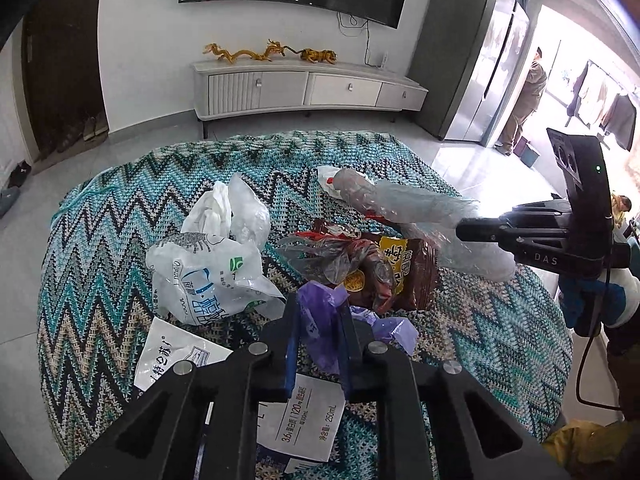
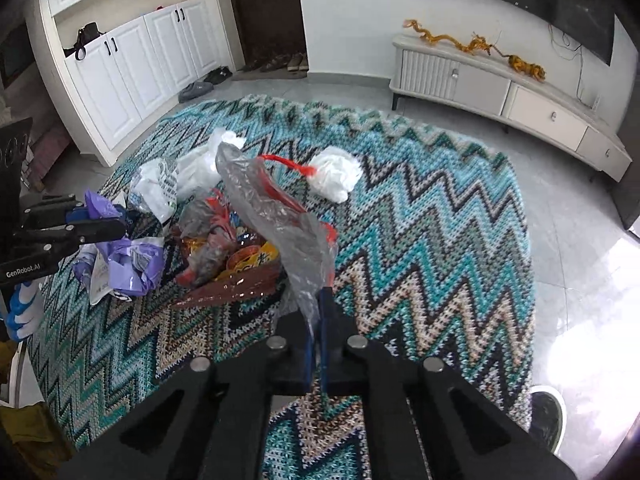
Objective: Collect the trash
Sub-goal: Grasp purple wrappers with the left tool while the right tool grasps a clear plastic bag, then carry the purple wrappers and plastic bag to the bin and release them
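Note:
My left gripper [image 1: 318, 304] is shut on a crumpled purple plastic bag [image 1: 320, 320], held above the zigzag rug [image 1: 100, 240]; it also shows in the right wrist view [image 2: 120, 256]. My right gripper [image 2: 318, 304] is shut on a long clear plastic bag with red strips [image 2: 264, 204], lifted over the rug; the bag shows in the left wrist view [image 1: 408, 204]. On the rug lie a brown snack packet [image 1: 404, 276], a white printed bag [image 1: 204, 276], clear and white bags [image 1: 236, 208], a white wad [image 2: 336, 174] and a flattened milk carton [image 1: 304, 412].
A white TV cabinet [image 1: 304, 88] stands against the far wall under a television. A steel fridge [image 1: 472, 60] is at the right. White cupboards [image 2: 120, 60] and shoes by a dark door [image 2: 260, 8] lie beyond the rug. Grey tile floor surrounds the rug.

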A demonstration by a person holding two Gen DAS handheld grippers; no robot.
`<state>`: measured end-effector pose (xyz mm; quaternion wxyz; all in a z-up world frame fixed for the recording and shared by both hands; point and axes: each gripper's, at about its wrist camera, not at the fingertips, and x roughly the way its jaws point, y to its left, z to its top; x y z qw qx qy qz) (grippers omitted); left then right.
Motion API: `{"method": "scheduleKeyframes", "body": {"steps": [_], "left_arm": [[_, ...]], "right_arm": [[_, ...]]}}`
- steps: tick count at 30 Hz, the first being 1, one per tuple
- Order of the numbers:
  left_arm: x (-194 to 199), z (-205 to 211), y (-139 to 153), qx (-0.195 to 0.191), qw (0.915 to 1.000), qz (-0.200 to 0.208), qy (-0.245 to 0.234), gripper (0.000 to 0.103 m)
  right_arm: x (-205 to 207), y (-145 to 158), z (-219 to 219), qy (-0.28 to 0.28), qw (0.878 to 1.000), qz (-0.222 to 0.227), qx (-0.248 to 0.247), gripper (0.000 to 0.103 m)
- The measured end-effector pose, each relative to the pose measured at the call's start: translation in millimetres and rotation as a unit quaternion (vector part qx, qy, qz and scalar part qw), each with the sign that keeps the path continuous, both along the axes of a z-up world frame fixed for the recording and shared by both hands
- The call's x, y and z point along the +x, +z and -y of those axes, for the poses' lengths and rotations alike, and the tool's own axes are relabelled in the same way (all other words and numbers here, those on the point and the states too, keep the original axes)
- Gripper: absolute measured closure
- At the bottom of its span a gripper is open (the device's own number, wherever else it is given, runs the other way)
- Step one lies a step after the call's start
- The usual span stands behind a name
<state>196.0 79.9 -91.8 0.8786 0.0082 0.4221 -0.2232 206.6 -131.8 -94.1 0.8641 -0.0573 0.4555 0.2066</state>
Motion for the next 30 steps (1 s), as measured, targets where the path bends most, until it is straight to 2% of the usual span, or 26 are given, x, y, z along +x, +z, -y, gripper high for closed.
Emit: {"method": "scheduleKeyframes", "body": {"steps": [7, 18, 25, 30], "left_arm": [[-17, -12, 33, -0.03, 0.999, 0.027, 0.022, 0.088], [-55, -3, 96, -0.036, 0.9945, 0.094, 0.029, 0.088], [-67, 35, 139, -0.05, 0.9891, 0.139, 0.004, 0.088], [-59, 88, 157, -0.064, 0.9874, 0.139, -0.04, 0.088]], "right_arm": [[-23, 47, 5, -0.003, 0.998, 0.065, 0.01, 0.101], [-87, 124, 19, -0.009, 0.987, 0.157, 0.021, 0.101], [-136, 167, 64, -0.046, 0.974, 0.22, 0.03, 0.101], [-164, 183, 110, -0.095, 0.964, 0.247, 0.02, 0.101]]}}
